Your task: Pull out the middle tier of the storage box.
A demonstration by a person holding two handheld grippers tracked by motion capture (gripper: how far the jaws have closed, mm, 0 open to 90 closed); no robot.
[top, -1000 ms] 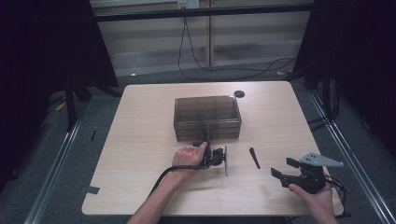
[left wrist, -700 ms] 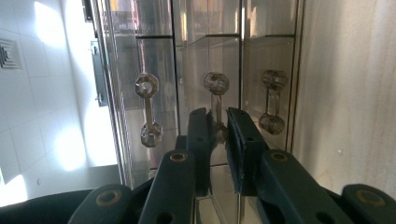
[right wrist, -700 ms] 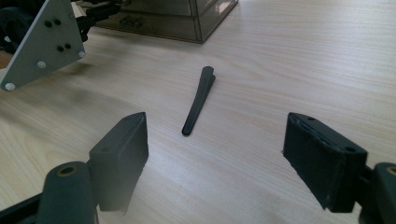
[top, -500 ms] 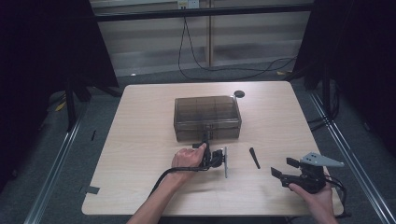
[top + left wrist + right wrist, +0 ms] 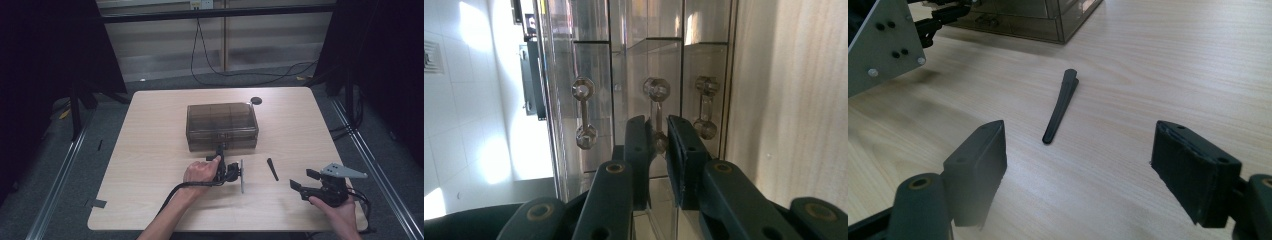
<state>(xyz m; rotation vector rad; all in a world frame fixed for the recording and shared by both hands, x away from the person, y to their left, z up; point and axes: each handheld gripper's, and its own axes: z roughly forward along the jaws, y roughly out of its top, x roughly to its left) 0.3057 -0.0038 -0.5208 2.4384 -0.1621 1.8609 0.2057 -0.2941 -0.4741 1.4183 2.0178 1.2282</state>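
Note:
A smoky see-through box [image 5: 222,125] stands in the middle of the table, its front wall carrying clear dumbbell-shaped handles. My left gripper [image 5: 220,150] reaches to that front wall, lying on its side. In the left gripper view its jaws [image 5: 657,132] are shut on the middle handle [image 5: 655,97]. A slim black stick [image 5: 272,169] lies on the wood to the right of that hand. My right gripper [image 5: 303,180] rests near the front right edge, open and holding nothing, with the stick [image 5: 1060,107] lying a little beyond its jaws [image 5: 1080,142].
Two more clear handles [image 5: 584,112] [image 5: 705,107] flank the gripped one. A small black disc [image 5: 256,100] lies behind the box. The left gripper's grey plate [image 5: 878,45] stands at the left of the right gripper view. Cables run over the floor beyond the table [image 5: 150,150].

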